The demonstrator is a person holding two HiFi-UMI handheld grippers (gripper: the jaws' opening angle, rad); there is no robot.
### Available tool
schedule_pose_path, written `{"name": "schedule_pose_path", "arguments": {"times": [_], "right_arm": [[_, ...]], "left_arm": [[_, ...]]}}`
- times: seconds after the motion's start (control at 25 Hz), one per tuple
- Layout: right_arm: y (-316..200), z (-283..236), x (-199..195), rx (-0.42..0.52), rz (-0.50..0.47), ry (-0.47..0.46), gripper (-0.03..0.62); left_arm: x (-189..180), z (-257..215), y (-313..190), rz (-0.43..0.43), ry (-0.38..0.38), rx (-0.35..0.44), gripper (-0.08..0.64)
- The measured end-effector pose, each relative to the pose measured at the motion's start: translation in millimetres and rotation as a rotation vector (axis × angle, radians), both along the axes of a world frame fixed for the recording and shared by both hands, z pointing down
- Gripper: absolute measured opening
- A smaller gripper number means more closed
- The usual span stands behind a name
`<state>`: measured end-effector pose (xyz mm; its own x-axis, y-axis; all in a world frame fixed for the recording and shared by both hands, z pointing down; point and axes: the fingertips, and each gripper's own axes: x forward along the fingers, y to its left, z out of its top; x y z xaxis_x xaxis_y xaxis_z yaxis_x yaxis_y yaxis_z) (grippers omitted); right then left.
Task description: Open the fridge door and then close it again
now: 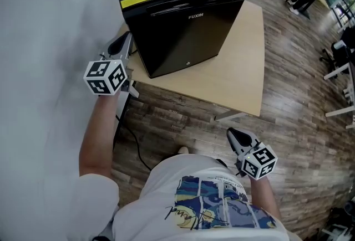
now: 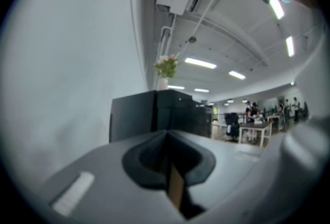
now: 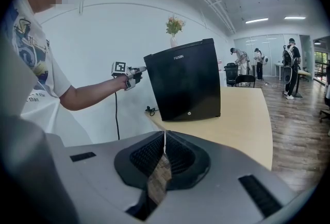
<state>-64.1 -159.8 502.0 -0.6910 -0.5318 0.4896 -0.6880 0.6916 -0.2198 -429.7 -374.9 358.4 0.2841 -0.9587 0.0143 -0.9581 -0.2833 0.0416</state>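
A black mini fridge (image 1: 183, 18) marked FUXIN stands on a light wooden table (image 1: 244, 73) with its door closed. My left gripper (image 1: 123, 40) is held level beside the fridge's left front corner, jaws shut with nothing in them. The left gripper view has its closed tips (image 2: 166, 133) aimed at the fridge (image 2: 154, 115). My right gripper (image 1: 233, 133) hangs low by the person's waist, well short of the table, shut and empty. The right gripper view, past those jaws (image 3: 165, 135), shows the fridge (image 3: 185, 84) and the left gripper (image 3: 138, 69) at its side.
A vase of flowers (image 3: 174, 30) sits on top of the fridge. A white wall (image 1: 44, 24) runs close along the left. A black cable (image 1: 130, 140) trails over the wood floor below the table. Desks, chairs and people (image 3: 291, 71) fill the far right.
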Motion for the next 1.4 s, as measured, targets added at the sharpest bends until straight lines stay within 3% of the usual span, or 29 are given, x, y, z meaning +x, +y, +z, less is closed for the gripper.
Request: {"name": "schedule_pose_path", "arguments": {"times": [0.88,1.16,1.4], "right_arm": [[-3.5,-13.4,26.6,0.039,-0.015,-0.013,0.017],[-5.2,-22.5,52.6,0.063,-0.07,-0.037,0.017],[-9.5,-29.0,87.2,0.083,-0.141,-0.067,0.015]], "left_arm": [[13.8,-4.7,19.2,-0.05,-0.016,-0.007,0.009],[50.4,-9.9,61.6,-0.083,0.0,-0.011,0.009],[114.4,4.6,119.2,-0.104,0.028,-0.064,0.009]]}}
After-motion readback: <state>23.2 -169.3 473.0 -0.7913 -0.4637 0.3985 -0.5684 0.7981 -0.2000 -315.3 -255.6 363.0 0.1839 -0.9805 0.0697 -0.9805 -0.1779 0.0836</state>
